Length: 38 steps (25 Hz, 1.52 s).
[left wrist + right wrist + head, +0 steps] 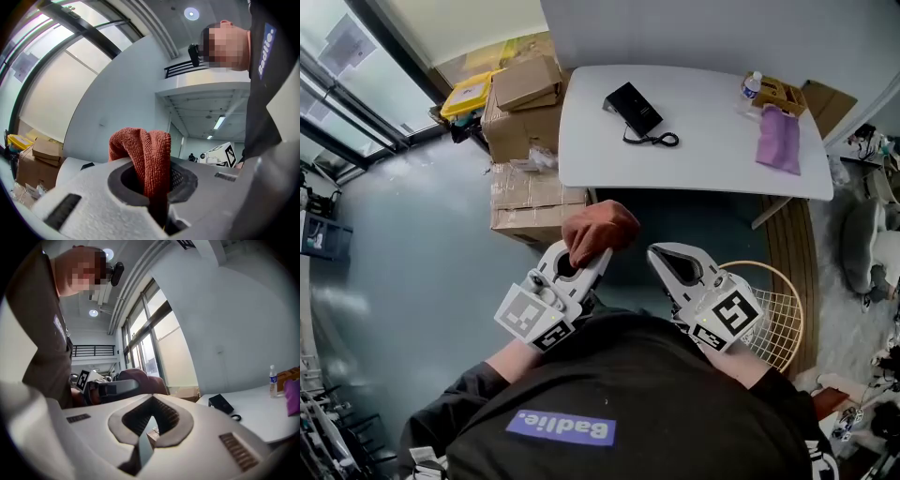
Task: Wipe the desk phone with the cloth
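Rust-red microfibre is what you have nearest you: the cloth (598,230) is bunched and pinched in your left gripper (586,261), whose jaws are clamped on a fold of it, with the rest puffing up above the tips. Just beside it at 3 o'clock, your right gripper (659,255) has its jaws drawn together with nothing between them. You hold both close in front of your chest, over the floor and not over the table.

Low at 4 o'clock from the right gripper sits a wire basket (783,314). At 11 o'clock a stack of cardboard boxes (525,122) stands against the table's left end.

Further out at 12 o'clock is the white table (712,159), and on it the black desk phone (634,108), lying at an angle with its cord (656,140) curled just beside it. Towards 1 o'clock, at the table's right end, lie a purple cloth (779,139) and a small water bottle (752,86).

By my reading you are at the very start: the cloth is in hand, but it is well apart from the phone and no wiping has begun. The reach to the table and the whole wipe are left to do.
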Available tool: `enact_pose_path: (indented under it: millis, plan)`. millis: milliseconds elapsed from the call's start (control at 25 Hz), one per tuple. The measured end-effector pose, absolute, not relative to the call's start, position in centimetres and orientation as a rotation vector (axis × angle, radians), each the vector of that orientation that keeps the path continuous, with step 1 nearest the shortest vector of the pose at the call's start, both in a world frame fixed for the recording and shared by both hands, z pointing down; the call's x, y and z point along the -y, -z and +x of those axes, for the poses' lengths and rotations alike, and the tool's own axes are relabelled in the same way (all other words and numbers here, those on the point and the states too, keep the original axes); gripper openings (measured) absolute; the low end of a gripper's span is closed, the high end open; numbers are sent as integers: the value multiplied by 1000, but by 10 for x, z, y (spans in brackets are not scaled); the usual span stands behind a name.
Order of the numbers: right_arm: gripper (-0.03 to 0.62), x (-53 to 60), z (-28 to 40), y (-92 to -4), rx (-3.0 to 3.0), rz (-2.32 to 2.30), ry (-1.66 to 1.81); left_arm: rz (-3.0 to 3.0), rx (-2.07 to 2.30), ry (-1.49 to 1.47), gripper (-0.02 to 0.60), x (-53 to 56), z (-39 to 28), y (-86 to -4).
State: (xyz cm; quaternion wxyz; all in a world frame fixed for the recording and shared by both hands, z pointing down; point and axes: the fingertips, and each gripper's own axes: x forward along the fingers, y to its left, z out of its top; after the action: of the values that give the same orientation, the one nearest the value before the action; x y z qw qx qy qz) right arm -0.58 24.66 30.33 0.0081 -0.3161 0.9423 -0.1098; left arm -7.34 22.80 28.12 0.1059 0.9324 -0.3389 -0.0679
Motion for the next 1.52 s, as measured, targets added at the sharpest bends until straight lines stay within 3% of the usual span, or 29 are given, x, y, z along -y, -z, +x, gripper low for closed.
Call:
enact_pose_path:
  millis: [400, 1080, 1520]
  plan:
    - [28, -198, -4, -316, -2936, -1025, 384, 2720, 1056, 172, 37, -171, -91, -299]
    - [28, 11, -41, -314, -2881, -1377, 383, 2784, 808, 164, 37, 70, -128, -322]
    - [28, 66, -28, -338, -2916, -1305, 458, 2749, 922, 100, 37, 132, -116, -347]
